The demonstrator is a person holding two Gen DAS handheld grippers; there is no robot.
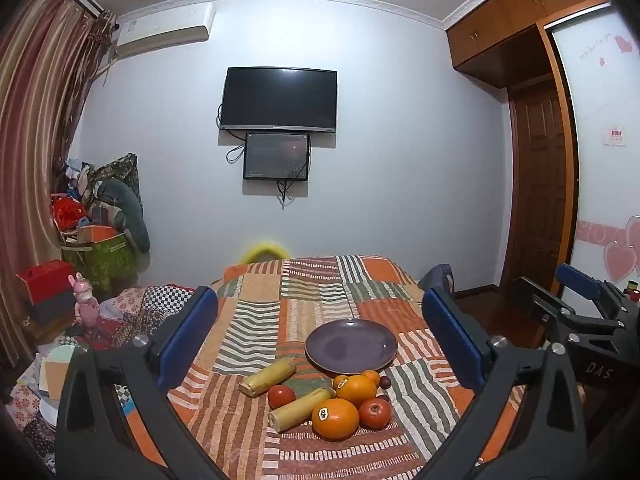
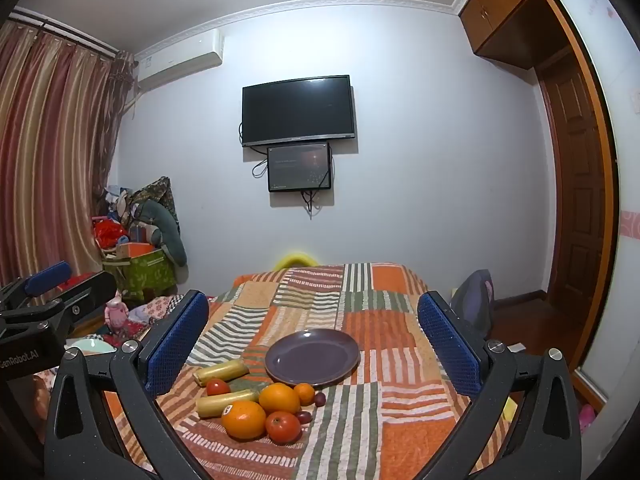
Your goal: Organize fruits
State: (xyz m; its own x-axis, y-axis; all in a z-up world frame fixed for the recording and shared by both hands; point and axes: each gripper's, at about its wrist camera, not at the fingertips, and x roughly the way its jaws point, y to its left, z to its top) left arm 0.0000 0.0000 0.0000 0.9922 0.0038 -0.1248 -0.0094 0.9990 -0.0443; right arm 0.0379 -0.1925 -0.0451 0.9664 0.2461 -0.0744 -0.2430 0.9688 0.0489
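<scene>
Ahead, fruits [image 1: 320, 396] w/ plate [image 1: 351, 346] between wide, empty left gripper [image 1: 320, 340] & right gripper [image 2: 312, 340].

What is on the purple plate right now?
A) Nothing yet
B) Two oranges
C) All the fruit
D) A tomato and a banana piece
A: the purple plate shows only bare surface, while the oranges, tomatoes and banana pieces all lie on the striped cloth in front of it.
</scene>
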